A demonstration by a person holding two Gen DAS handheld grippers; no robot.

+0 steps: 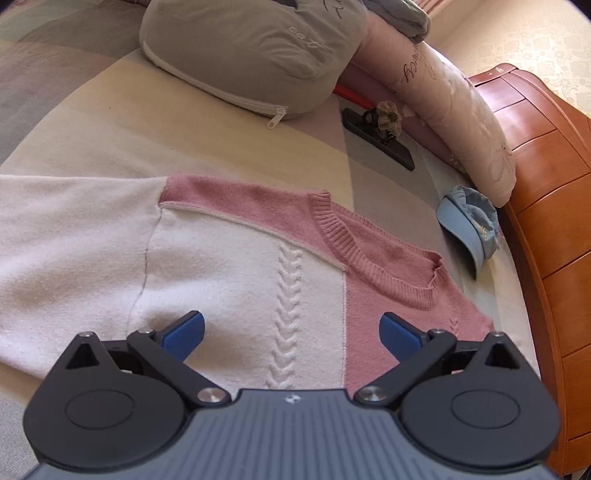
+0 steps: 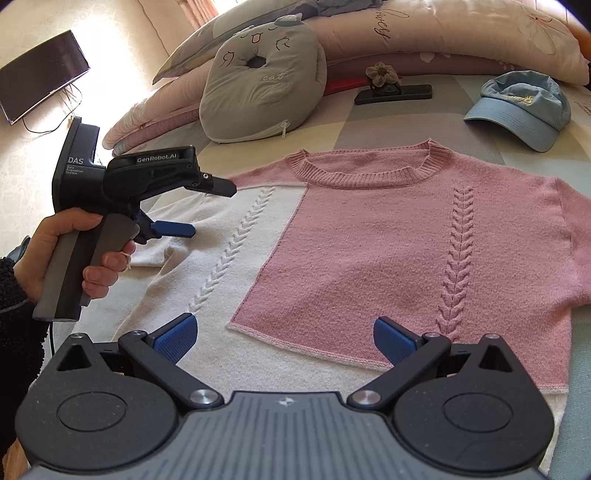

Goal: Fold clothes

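A pink and white knit sweater [image 2: 369, 236] lies flat on the bed, neckline toward the pillows, and its white half [image 1: 229, 273] fills the left wrist view. My left gripper [image 1: 291, 332] hovers open above the white chest panel, blue pads wide apart, nothing between them. From the right wrist view the left gripper [image 2: 207, 210] shows in a person's hand over the white sleeve side. My right gripper [image 2: 284, 338] stands open above the sweater's lower hem, holding nothing.
A grey cat cushion [image 2: 258, 85] and long pink pillows [image 2: 443, 33] lie at the head of the bed. A blue cap [image 2: 524, 107] and a black holder with a fabric flower [image 2: 391, 90] sit beyond the neckline. A wooden headboard [image 1: 546, 206] borders the bed.
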